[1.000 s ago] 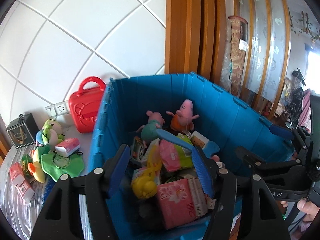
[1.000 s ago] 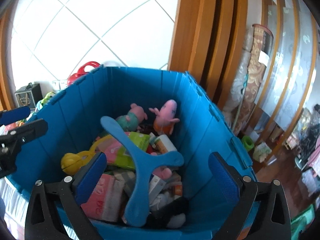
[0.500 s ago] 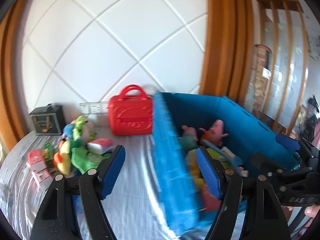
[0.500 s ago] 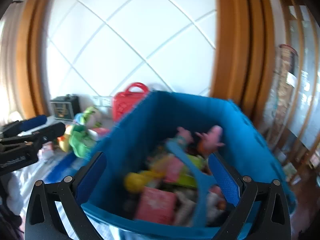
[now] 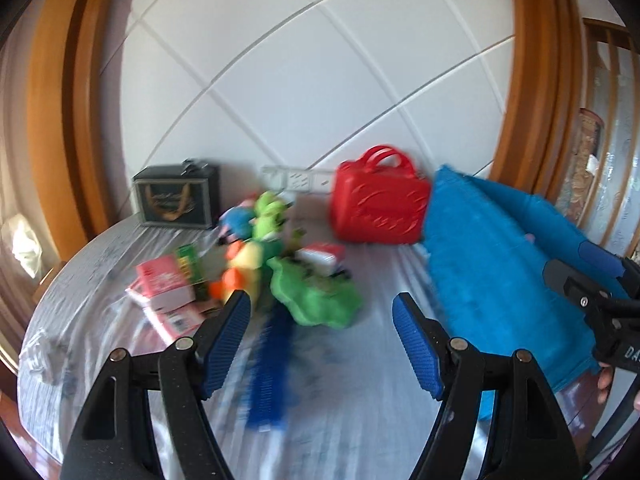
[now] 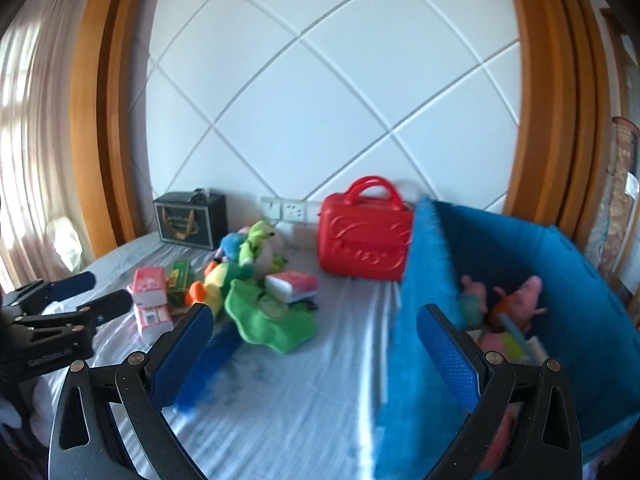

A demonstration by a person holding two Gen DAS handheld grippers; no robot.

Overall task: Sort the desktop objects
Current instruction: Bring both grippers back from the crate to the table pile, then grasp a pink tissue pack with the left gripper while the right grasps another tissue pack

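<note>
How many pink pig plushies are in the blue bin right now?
2. Both lie against the far inner wall of the blue bin: the left pig plushie and the right pig plushie, side by side. More may be buried under other items.

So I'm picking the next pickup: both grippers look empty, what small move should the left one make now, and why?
Probably ease the open left gripper forward and down to the green plush toy, which lies just ahead of its fingertips. It lies on the table, outside the blue bin. The right gripper is also open.
</note>
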